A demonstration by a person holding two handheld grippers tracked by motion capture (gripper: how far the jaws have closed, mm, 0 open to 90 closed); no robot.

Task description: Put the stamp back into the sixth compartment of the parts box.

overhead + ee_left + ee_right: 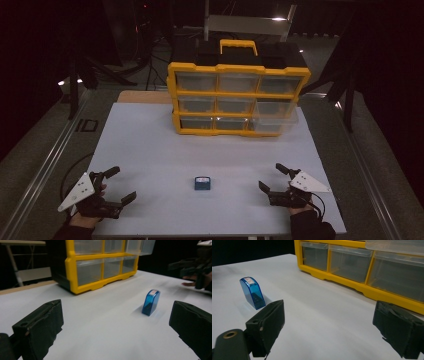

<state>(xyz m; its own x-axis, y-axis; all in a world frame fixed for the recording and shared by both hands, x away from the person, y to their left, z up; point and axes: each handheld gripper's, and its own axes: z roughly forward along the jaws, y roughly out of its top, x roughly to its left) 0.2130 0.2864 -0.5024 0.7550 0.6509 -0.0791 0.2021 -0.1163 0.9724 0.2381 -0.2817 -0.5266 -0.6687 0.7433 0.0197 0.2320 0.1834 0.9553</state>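
Note:
A small blue translucent box (203, 183) stands on the white table (150, 150), near the front and midway between my grippers. It also shows in the left gripper view as a blue box (150, 302) ahead and to the right, and in the right gripper view as a blue box (252, 292) at the left. My left gripper (120, 184) rests open at the front left, jaws wide with nothing between them. My right gripper (272, 178) is open at the front right, likewise empty. A yellow drawer organizer (238, 97) with clear drawers stands at the back of the table.
The organizer's lower right drawer (275, 119) is pulled out a little. A black and yellow case (239, 51) sits on top behind it. A wooden board edge (142, 96) lies behind the table's left. Dark floor and stands surround the table.

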